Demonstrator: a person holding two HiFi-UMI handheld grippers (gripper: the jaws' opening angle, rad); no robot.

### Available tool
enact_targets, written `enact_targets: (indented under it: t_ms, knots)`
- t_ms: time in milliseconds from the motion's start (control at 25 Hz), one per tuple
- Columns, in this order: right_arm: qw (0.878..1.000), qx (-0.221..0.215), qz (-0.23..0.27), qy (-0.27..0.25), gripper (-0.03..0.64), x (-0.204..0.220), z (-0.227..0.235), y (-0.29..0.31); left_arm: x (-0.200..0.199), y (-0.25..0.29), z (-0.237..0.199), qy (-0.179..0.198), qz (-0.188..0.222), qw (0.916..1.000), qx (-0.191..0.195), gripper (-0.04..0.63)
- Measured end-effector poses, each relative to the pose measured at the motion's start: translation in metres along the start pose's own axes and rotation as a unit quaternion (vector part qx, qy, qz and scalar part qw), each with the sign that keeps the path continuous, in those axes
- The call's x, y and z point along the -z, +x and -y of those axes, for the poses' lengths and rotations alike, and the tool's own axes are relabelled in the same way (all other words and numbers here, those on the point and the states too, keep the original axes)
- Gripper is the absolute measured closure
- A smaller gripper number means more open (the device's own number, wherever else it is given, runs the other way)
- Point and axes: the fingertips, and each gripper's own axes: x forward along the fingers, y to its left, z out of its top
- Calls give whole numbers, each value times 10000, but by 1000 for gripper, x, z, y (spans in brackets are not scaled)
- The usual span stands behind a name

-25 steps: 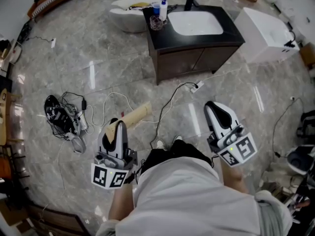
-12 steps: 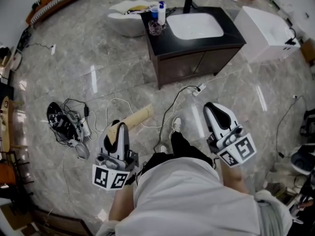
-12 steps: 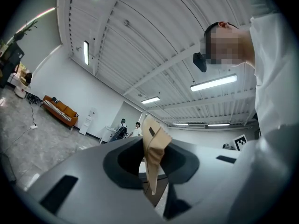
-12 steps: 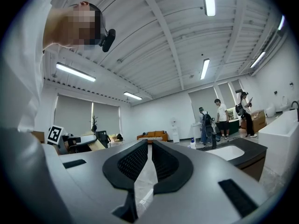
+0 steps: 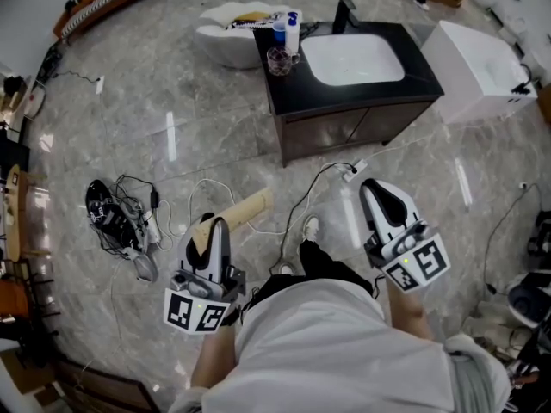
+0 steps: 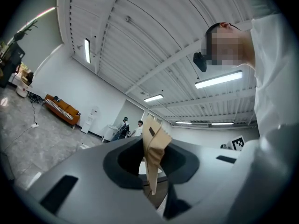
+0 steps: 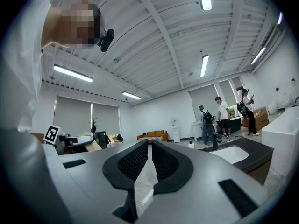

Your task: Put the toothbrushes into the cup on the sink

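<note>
A dark-topped sink cabinet (image 5: 413, 41) stands ahead on the marble floor, well beyond both grippers. A clear glass cup (image 5: 277, 60) sits on its left end beside two bottles (image 5: 291, 31). My left gripper (image 5: 215, 222) is low at the left, shut on a tan paper-wrapped pack (image 5: 248, 206) that sticks out forward and to the right. In the left gripper view that pack (image 6: 154, 148) stands pinched between the gripper's (image 6: 152, 161) pads. My right gripper (image 5: 376, 184) is held at the right, shut with nothing in it; its ribbed pads (image 7: 135, 161) nearly meet.
A tangle of cables (image 5: 116, 213) lies on the floor at the left. A power strip (image 5: 353, 169) and cord lie before the cabinet. A white tub (image 5: 225, 26) sits left of the sink, a white fixture (image 5: 478, 58) to its right. People (image 7: 223, 115) stand far off.
The person has stepped forward, one foot leading, so the sink cabinet sits lower and nearer in the head view. Both grippers keep their pose, and the left still holds the pack.
</note>
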Motion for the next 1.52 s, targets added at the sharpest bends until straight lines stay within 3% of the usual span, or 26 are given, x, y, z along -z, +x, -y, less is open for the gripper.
enact_targets:
  t_ms: [1000, 1360, 1520]
  knots:
    - [9979, -524, 230, 301, 565, -29, 139, 94, -2, 160, 1, 289, 48, 9992, -263, 522]
    - [9944, -973, 215, 359, 565, -30, 151, 126, -7, 172, -6, 472, 163, 9966, -652, 522]
    - [9938, -1040, 229, 329, 565, -31, 151, 130, -8, 176, -6, 491, 242, 9964, -647, 522]
